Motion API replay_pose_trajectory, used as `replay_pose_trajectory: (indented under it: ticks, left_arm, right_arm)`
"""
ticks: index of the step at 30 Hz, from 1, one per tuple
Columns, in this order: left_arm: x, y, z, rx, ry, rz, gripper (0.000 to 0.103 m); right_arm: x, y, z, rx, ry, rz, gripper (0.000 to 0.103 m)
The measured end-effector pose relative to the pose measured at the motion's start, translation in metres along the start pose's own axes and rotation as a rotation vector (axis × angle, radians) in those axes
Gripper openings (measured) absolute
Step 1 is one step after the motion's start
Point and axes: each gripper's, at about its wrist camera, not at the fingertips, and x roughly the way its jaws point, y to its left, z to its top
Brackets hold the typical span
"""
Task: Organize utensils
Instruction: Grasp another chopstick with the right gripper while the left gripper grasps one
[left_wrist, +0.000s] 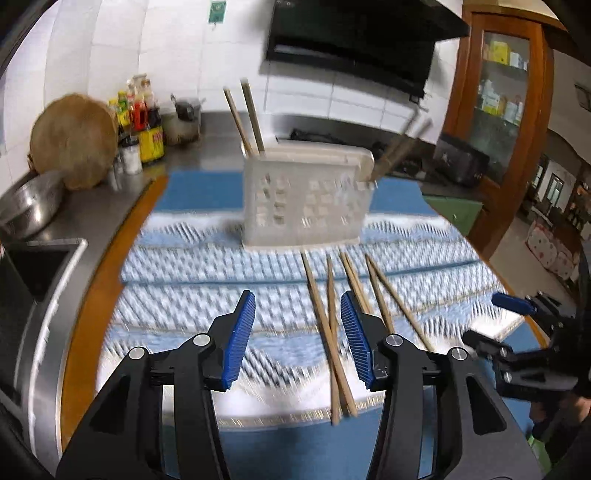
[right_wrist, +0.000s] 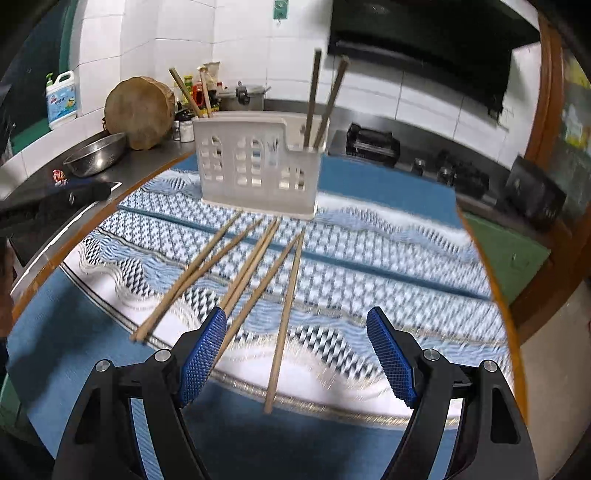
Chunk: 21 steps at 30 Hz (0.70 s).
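Observation:
A white perforated utensil holder (left_wrist: 306, 195) (right_wrist: 258, 166) stands upright on a blue-and-white patterned cloth (left_wrist: 207, 273) (right_wrist: 369, 266). Two chopsticks (left_wrist: 245, 118) lean out of one end compartment and two more (right_wrist: 325, 99) stick out of the other. Several loose wooden chopsticks (left_wrist: 332, 325) (right_wrist: 258, 266) lie fanned on the cloth in front of the holder. My left gripper (left_wrist: 297, 297) hovers open just left of them, with nothing between its blue pads. My right gripper (right_wrist: 296, 313) is open wide above their near ends, one chopstick lying on the cloth below the gap. Its blue fingertip (left_wrist: 513, 302) shows at the right of the left wrist view.
The cloth covers a table with a wooden rim (left_wrist: 92, 295). Along the steel counter behind are a round wooden block (left_wrist: 74, 140), a steel bowl (left_wrist: 29, 206), condiment bottles (left_wrist: 144, 125), a sink (left_wrist: 33, 273), a detergent jug (right_wrist: 61, 98) and a stove (right_wrist: 373, 144).

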Motion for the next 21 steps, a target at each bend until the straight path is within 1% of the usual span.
replay_pose_trajectory:
  ticks: [3, 6, 7, 8, 9, 11, 14, 16, 21]
  left_arm:
    - [0.012, -0.005, -0.021, -0.015, 0.055, -0.038, 0.047]
    - [0.026, -0.017, -0.038, 0.008, 0.101, -0.066, 0.046]
    - [0.030, -0.021, -0.040, 0.016, 0.114, -0.074, 0.038]
    - [0.035, -0.024, -0.042, 0.025, 0.128, -0.084, 0.035]
    - [0.040, -0.028, -0.044, 0.032, 0.137, -0.091, 0.034]
    - [0.049, -0.031, -0.045, 0.038, 0.155, -0.095, 0.027]
    - [0.062, -0.030, -0.046, 0.026, 0.177, -0.098, 0.024]
    - [0.069, -0.031, -0.048, 0.022, 0.193, -0.098, 0.024]
    - [0.083, -0.026, -0.048, -0.004, 0.218, -0.087, 0.024]
  right_arm:
    - [0.009, -0.001, -0.011, 0.021, 0.030, 0.008, 0.075]
    - [0.014, -0.001, -0.017, 0.038, 0.044, 0.020, 0.073]
    - [0.016, -0.001, -0.019, 0.046, 0.049, 0.027, 0.071]
    - [0.018, -0.001, -0.020, 0.050, 0.054, 0.032, 0.070]
    - [0.020, 0.000, -0.021, 0.055, 0.059, 0.037, 0.069]
    - [0.024, -0.001, -0.023, 0.063, 0.064, 0.045, 0.068]
    - [0.029, -0.002, -0.024, 0.075, 0.077, 0.062, 0.062]
    - [0.032, -0.002, -0.025, 0.080, 0.086, 0.071, 0.058]
    - [0.038, -0.005, -0.025, 0.094, 0.094, 0.086, 0.052]
